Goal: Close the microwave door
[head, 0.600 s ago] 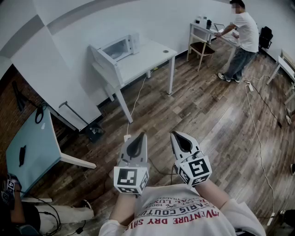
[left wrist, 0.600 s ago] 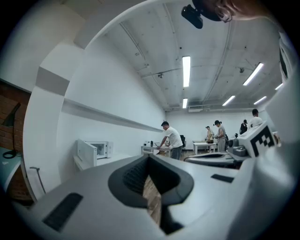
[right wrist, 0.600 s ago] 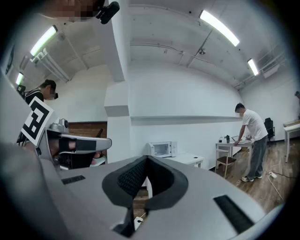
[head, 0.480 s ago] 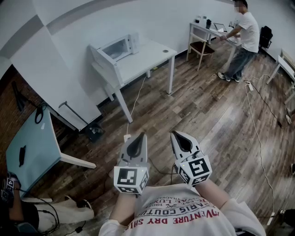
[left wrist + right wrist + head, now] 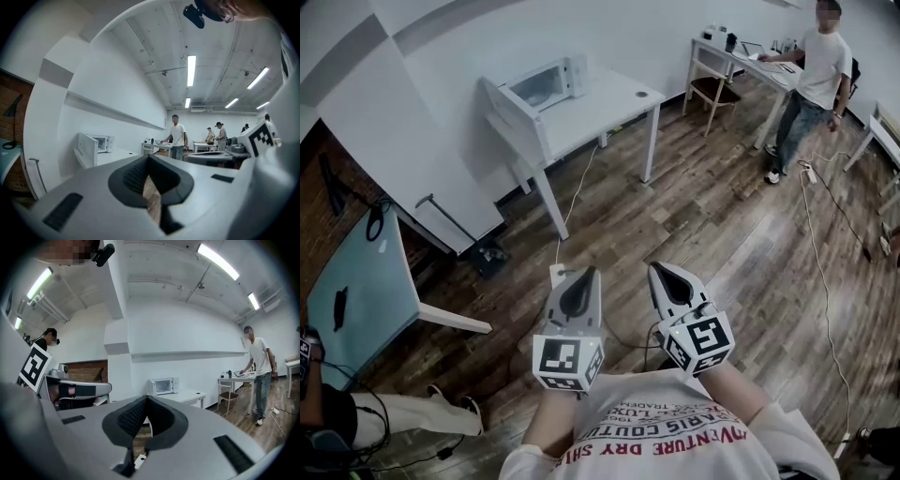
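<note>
My left claw (image 5: 578, 286) and right claw (image 5: 667, 281) side by side, both pinched shut, empty | microwave (image 5: 546, 82) far ahead-left on white desk (image 5: 600, 108), door (image 5: 514, 114) hanging open | wood floor (image 5: 712, 216) between | person (image 5: 820, 75) far ahead-right

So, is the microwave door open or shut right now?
Open. The microwave door stands swung well out from the front of the microwave on the white table.

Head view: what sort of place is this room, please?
Likely a lab or workroom: plain white tables, a white microwave oven with its door open, loose cables over the wooden plank floor.
</note>
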Tool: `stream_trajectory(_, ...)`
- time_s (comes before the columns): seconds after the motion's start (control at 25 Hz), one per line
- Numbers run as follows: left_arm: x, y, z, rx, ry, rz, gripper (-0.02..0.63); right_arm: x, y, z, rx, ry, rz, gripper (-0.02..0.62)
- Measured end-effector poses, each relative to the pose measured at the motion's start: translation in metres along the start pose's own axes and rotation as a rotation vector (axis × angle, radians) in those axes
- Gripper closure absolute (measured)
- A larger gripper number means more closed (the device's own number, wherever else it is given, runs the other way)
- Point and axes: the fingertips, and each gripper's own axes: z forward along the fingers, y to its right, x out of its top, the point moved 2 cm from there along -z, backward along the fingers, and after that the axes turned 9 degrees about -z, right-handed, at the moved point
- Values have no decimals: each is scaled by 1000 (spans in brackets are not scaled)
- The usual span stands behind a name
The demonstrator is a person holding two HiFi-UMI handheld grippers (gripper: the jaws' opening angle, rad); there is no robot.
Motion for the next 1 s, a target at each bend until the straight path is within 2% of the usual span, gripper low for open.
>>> stream_trajectory(0.28,-19,-17,18,35,-40,-28,606,-14,12,26,30,-26,16,584)
stream_trajectory(0.48,-16,-30,59,92,-44,-36,606,-20,40,65,94,-34,21,584)
stream_trajectory(0.76,-8,-45,144,212,-37,-57,606,-22,108,142,224,-35,31,584)
stream_trajectory(1.0,4,-58,229,328,-5,-109,606,-19,177,205,338,-42,19,584)
